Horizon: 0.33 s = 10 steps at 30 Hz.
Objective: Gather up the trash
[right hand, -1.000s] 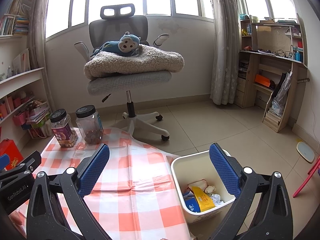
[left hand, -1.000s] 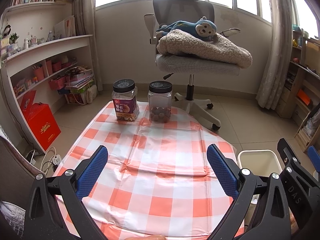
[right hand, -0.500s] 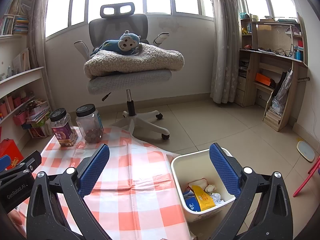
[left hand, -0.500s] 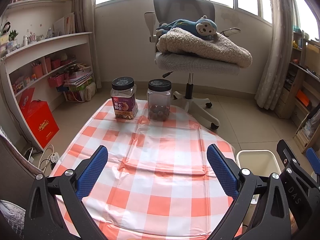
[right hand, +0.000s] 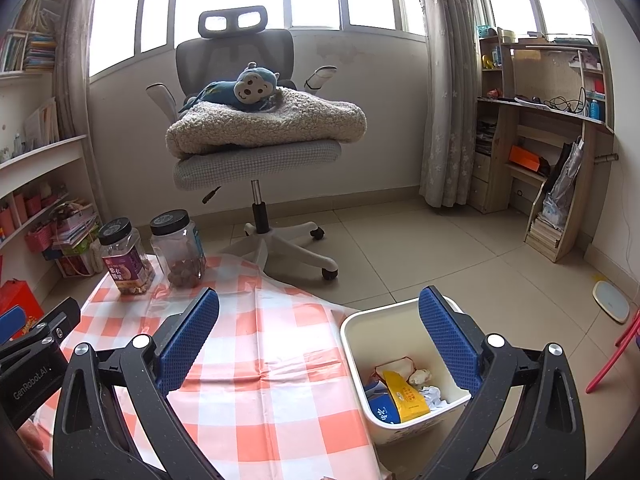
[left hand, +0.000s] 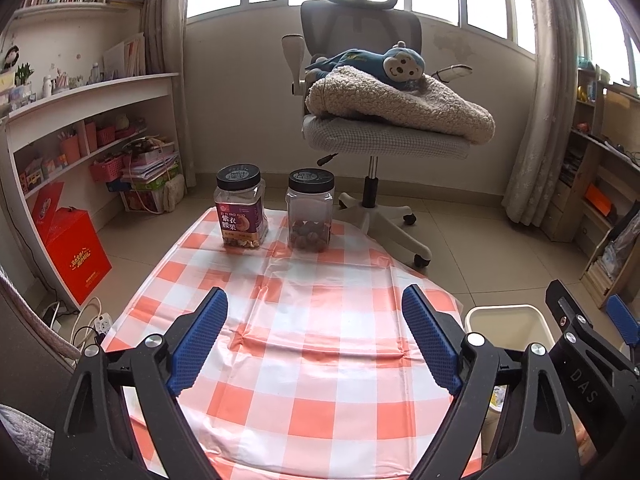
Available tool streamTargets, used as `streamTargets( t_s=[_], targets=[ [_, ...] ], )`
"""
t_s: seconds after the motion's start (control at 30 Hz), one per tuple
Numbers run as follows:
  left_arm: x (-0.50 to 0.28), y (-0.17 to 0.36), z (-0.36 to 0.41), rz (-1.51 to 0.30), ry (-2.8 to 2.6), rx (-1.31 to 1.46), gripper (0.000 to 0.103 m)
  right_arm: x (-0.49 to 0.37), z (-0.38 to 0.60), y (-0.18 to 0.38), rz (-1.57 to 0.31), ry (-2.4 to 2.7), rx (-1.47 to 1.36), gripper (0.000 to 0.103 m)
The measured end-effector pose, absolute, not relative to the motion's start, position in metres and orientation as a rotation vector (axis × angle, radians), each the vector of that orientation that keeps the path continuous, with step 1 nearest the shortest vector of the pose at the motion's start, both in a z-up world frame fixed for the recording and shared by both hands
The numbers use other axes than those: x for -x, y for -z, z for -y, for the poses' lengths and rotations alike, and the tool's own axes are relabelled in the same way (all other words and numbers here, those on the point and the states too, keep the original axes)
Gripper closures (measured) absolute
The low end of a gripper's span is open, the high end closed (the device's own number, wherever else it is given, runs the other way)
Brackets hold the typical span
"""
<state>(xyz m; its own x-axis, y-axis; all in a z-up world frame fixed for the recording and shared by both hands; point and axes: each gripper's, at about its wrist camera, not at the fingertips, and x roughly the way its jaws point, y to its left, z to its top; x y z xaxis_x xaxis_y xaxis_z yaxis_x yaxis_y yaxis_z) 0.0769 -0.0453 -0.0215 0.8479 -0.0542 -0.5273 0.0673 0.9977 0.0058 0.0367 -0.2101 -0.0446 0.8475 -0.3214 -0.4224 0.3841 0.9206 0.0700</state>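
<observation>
Trash [right hand: 404,394] lies in the white bin [right hand: 360,334] beside the tabletop [left hand: 320,364], which carries only 2 lidded jars [left hand: 241,211]; collection appears essentially complete. Left tool [left hand: 314,336], its jaws just closing slightly, and right tool [right hand: 318,336] gape empty.

The checked tablecloth [left hand: 320,344] is thin glossy plastic sheet, creased along its folds and catching the window light. Both jars [left hand: 241,212] are clear plastic with matt black lids. The waste bin [right hand: 384,336] is smooth cream plastic holding crumpled paper and shiny wrappers [right hand: 404,396]. On the chair, a woolly, rough fleece blanket [left hand: 400,100] lies over knitted grey upholstery. The floor tiles [right hand: 460,256] look satin-smooth.
</observation>
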Motion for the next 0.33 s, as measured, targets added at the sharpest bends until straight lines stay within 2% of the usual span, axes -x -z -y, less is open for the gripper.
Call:
streamTargets(
  t_s=[0.13,0.2,0.33],
  targets=[
    [-0.0782,0.0228,0.0467,-0.559,0.061,-0.036,0.016,-0.0356,0.2117,0.0441,-0.417,0.377,-0.158,0.007],
    [-0.0803,0.0241,0.0477,-0.576,0.043,-0.040,0.009,-0.0340,0.2118,0.0439,-0.416,0.380,-0.164,0.007],
    [-0.0780,0.0218,0.0447,-0.570,0.049,-0.006,0.007,-0.0324,0.2118,0.0426,-0.415,0.382,-0.165,0.007]
  ],
)
